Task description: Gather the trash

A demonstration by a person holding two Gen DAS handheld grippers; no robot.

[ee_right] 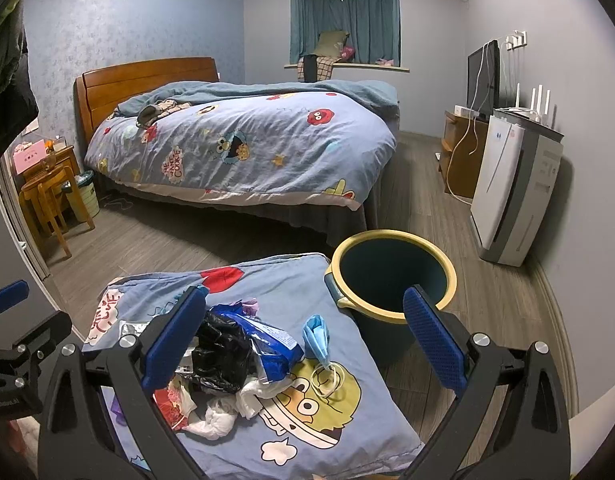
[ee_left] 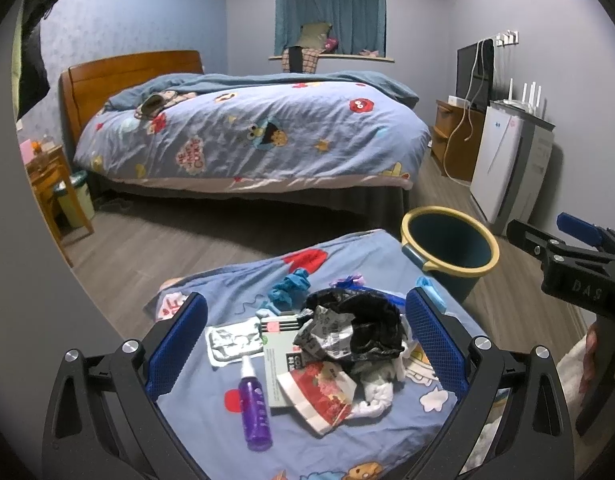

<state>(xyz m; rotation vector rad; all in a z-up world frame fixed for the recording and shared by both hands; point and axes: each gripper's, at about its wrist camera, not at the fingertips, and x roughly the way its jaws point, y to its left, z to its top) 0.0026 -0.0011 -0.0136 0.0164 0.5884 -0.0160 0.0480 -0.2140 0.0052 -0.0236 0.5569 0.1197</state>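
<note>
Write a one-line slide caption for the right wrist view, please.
Open right gripper above crumpled black plastic bag on cartoon-print cloth, beside empty yellow-rimmed teal bucket.

Left claw point(ee_left: 306, 344) and right claw point(ee_right: 303, 340) — both spread wide, empty, level, side by side.

A cushion point(ee_right: 339, 412) lies in the foreground with a heap of trash on it. In the heap a crumpled plastic bag point(ee_left: 367, 320) sits in the middle; a spray bottle point(ee_left: 254, 408) lies to its left, a foil blister pack point(ee_left: 231, 342) behind the bottle, and a snack wrapper point(ee_left: 327, 396) in front of the bag. A face mask point(ee_right: 317, 334) lies on the cushion to the right of the heap. A bucket point(ee_right: 391, 280) stands on the floor point(ee_right: 167, 244) just beside the cushion's right far corner. The bed point(ee_right: 243, 148) stands behind them, an air purifier point(ee_right: 511, 192) against the right wall.
</note>
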